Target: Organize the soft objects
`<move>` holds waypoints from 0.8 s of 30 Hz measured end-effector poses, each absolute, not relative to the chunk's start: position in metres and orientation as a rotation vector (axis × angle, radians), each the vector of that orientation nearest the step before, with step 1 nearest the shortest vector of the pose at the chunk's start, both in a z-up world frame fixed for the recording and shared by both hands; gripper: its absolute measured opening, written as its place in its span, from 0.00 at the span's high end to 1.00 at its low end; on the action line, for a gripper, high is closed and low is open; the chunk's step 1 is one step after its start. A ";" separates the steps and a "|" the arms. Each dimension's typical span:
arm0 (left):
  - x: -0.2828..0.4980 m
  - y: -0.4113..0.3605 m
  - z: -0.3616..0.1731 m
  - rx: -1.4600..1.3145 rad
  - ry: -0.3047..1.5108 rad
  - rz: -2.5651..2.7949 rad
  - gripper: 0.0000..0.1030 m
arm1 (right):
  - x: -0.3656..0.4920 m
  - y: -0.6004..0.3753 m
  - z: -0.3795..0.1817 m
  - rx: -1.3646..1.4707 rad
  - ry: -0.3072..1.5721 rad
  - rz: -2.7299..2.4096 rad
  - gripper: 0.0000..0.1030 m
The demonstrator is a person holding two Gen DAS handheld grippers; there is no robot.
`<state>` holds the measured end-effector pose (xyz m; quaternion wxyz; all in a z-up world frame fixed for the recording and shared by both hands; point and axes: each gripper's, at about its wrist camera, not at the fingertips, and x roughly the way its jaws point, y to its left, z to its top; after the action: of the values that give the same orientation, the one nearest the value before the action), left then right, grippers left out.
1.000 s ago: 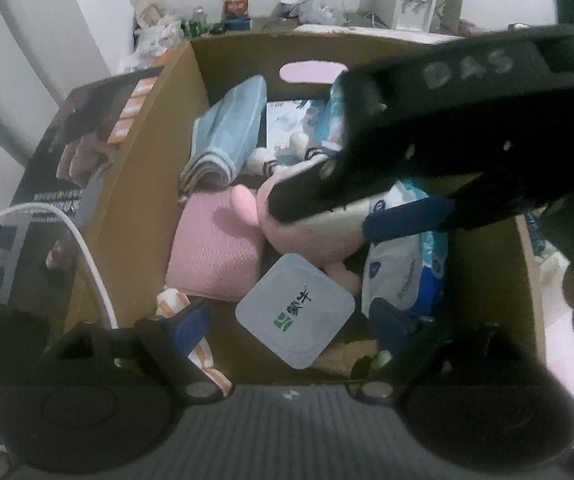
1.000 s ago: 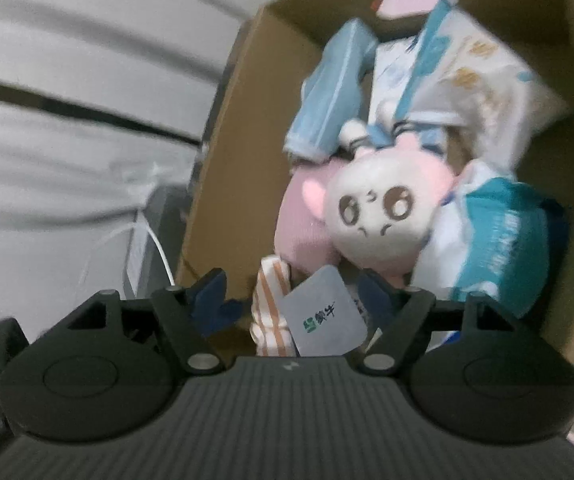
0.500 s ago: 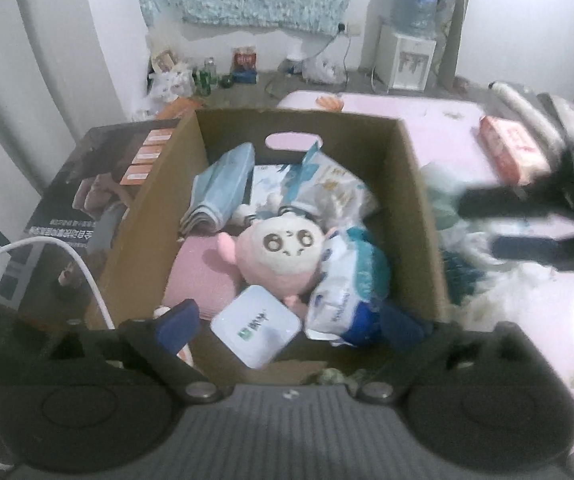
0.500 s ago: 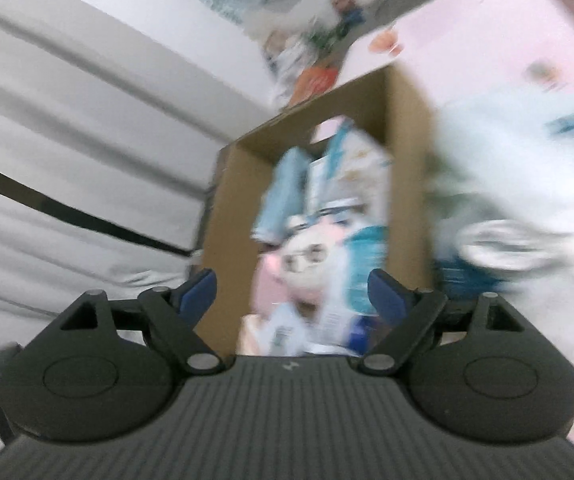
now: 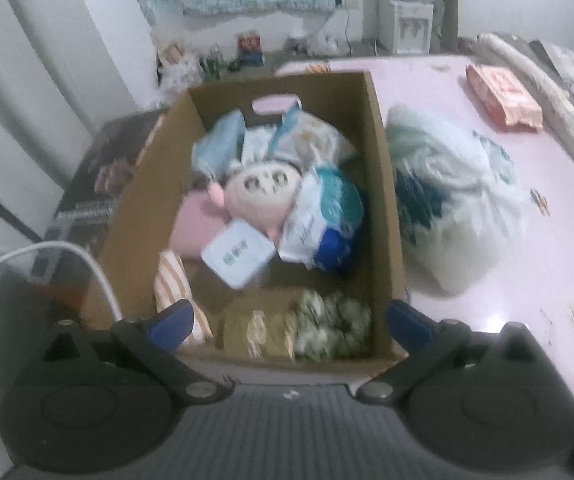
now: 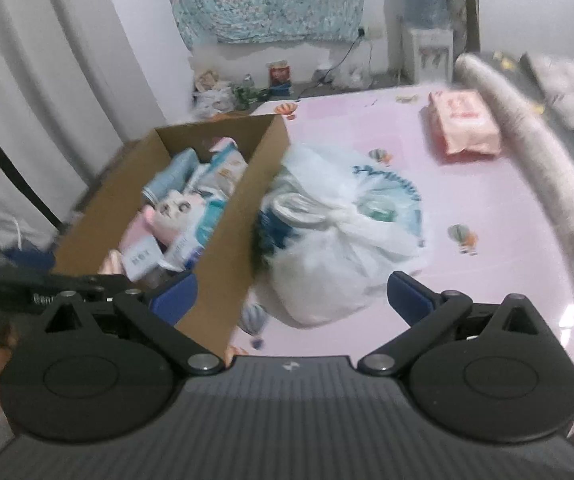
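Note:
A cardboard box (image 5: 385, 184) (image 6: 243, 216) stands on the pink table and holds soft things: a pink and white plush toy (image 5: 261, 188) (image 6: 177, 210), tissue packs (image 5: 327, 216), a pink cloth (image 5: 193, 224), a striped cloth (image 5: 173, 288) and a white packet (image 5: 239, 254). A tied white plastic bag (image 5: 455, 200) (image 6: 343, 232) lies right of the box. A pink wipes pack (image 5: 503, 96) (image 6: 463, 128) lies further back. My left gripper (image 5: 287, 320) is open and empty above the box's near end. My right gripper (image 6: 291, 296) is open and empty above the bag.
A dark printed carton (image 5: 95, 188) lies left of the box, with a white cable (image 5: 67, 256) over it. A rolled mat (image 6: 527, 152) runs along the table's right edge. Clutter and a water dispenser (image 6: 427, 40) stand by the far wall.
Both grippers have pulled up and back out of the box. The right gripper has swung right, from over the plush toy to over the plastic bag. The box's contents stay put.

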<state>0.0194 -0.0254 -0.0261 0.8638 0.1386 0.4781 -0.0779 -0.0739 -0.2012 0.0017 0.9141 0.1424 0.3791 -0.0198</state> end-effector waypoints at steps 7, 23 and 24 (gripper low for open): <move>0.006 -0.016 -0.026 0.236 1.069 -0.127 0.00 | -0.098 -0.181 -0.001 0.212 0.795 -0.125 0.01; 0.004 0.001 -0.012 0.251 1.147 -0.072 0.00 | -0.081 -0.169 0.009 0.341 0.911 -0.132 0.01; 0.004 0.002 -0.011 0.251 1.151 -0.069 0.00 | -0.080 -0.169 0.010 0.345 0.920 -0.131 0.01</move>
<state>0.0040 0.0015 -0.0108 0.8310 0.1182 0.5426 -0.0327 -0.0798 -0.1690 0.0104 0.8798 0.1653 0.4413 -0.0627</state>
